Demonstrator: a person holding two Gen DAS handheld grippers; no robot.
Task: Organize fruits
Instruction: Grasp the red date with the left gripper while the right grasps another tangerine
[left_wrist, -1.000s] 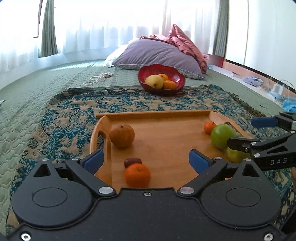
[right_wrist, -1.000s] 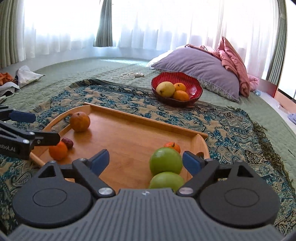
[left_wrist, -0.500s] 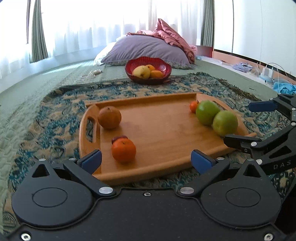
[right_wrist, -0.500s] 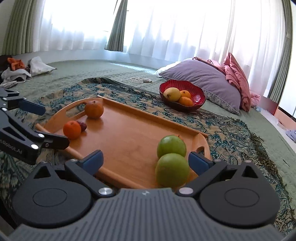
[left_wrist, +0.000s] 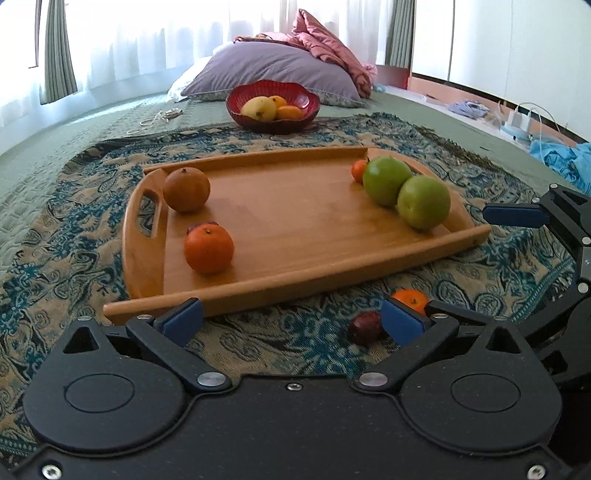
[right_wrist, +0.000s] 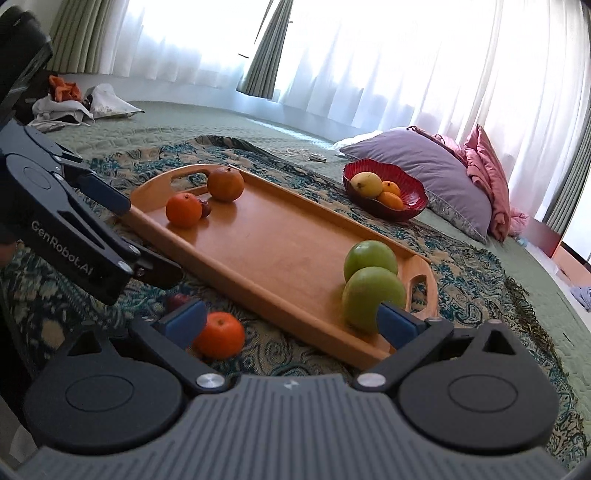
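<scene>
A wooden tray (left_wrist: 295, 280) (right_wrist: 258, 284) lies on the patterned blanket. Near its left handle sit a brown-orange fruit (left_wrist: 186, 189) (right_wrist: 225, 183), an orange (left_wrist: 208, 249) (right_wrist: 183, 209) and a small dark fruit (right_wrist: 205, 208). Two green apples (left_wrist: 386, 180) (right_wrist: 371, 260) and a small orange (left_wrist: 358, 170) are at its right end. A loose orange (left_wrist: 410, 299) (right_wrist: 219, 334) and a dark plum (left_wrist: 365, 328) lie on the blanket in front. My left gripper (left_wrist: 291, 319) (right_wrist: 136, 232) and right gripper (right_wrist: 291, 325) (left_wrist: 491, 266) are open and empty, just short of the tray's near rim.
A red bowl (left_wrist: 273, 105) (right_wrist: 384, 188) with a yellow fruit and oranges stands beyond the tray. A purple pillow (left_wrist: 273, 70) with pink cloth lies behind it. A white cable (left_wrist: 155, 120) is on the green cover at the left, and chargers and blue cloth (left_wrist: 561, 155) are at the right.
Both grippers have drawn back from over the tray's ends to the blanket in front of it. A loose orange and a dark plum have come into view there.
</scene>
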